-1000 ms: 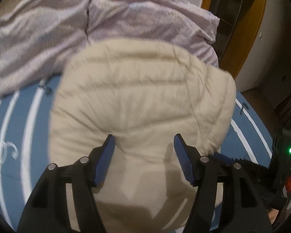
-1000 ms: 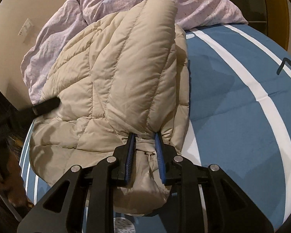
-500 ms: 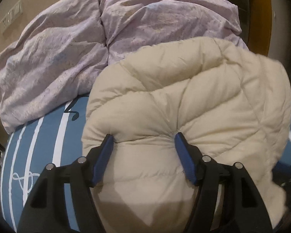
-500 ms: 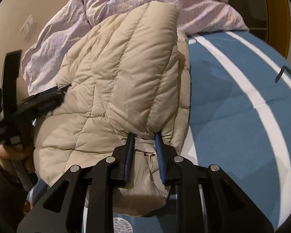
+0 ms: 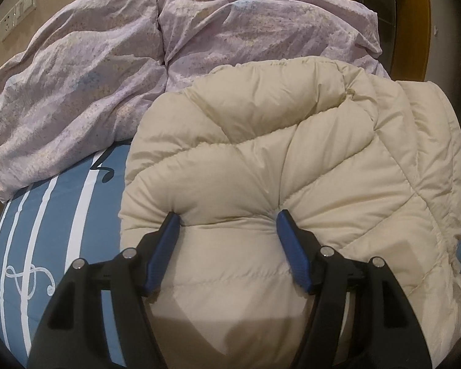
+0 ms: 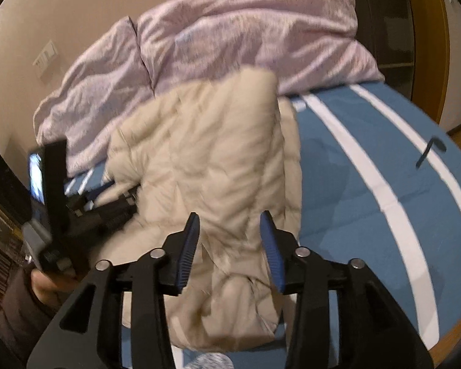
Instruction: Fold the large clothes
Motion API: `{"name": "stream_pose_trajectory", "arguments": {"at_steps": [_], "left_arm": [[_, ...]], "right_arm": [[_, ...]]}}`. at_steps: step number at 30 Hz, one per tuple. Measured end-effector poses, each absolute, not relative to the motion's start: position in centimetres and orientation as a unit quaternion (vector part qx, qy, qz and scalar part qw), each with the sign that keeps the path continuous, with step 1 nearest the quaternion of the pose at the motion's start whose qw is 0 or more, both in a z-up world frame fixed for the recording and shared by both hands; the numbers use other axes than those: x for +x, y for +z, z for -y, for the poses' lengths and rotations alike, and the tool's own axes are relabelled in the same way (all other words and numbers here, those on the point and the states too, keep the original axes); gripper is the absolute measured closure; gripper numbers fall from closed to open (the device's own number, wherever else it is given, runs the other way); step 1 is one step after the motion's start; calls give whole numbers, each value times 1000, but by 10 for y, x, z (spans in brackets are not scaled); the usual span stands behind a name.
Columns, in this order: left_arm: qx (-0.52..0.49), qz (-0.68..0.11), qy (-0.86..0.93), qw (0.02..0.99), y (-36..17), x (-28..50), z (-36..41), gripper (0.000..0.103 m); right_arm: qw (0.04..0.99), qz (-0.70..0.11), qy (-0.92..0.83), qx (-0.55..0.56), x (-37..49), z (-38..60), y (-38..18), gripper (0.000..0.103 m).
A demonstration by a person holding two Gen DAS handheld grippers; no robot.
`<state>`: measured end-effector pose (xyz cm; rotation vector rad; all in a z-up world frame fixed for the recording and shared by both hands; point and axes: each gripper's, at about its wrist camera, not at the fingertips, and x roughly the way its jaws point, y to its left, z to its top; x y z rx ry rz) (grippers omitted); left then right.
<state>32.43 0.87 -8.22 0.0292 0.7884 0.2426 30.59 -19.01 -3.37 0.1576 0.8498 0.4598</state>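
Two grippers work a cream puffer jacket (image 5: 292, 160) lying on the striped bed (image 6: 368, 160). Left gripper (image 5: 227, 224) pinches a thick fold between wide-set jaws. Right gripper (image 6: 229, 230), jaws just opening, hangs above the jacket's hem, pads clear of it.

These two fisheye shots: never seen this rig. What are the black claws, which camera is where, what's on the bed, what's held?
No robot: a person holds a two-finger gripper in each hand, each with a camera looking along its fingers.

Left-wrist view: the left gripper is clamped wide on a bulge of the beige puffer jacket.

Right-wrist view: the right gripper, whose jaws have just been opening, holds nothing; the jacket lies below it.

The jacket lies folded on a blue striped sheet, with a lilac duvet bunched behind it.
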Motion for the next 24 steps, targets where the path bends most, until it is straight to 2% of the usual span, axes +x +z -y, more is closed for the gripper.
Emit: {"name": "stream_pose_trajectory", "arguments": {"at_steps": [5, 15, 24], "left_arm": [[14, -382, 116, 917, -83, 325, -9, 38], [9, -373, 112, 921, -85, 324, -10, 37], [-22, -355, 94, 930, -83, 324, -14, 32]], "right_arm": [[892, -390, 218, 69, 322, 170, -20, 59], [907, -381, 167, 64, 369, 144, -29, 59], [904, -408, 119, 37, 391, 143, -80, 59]]}}
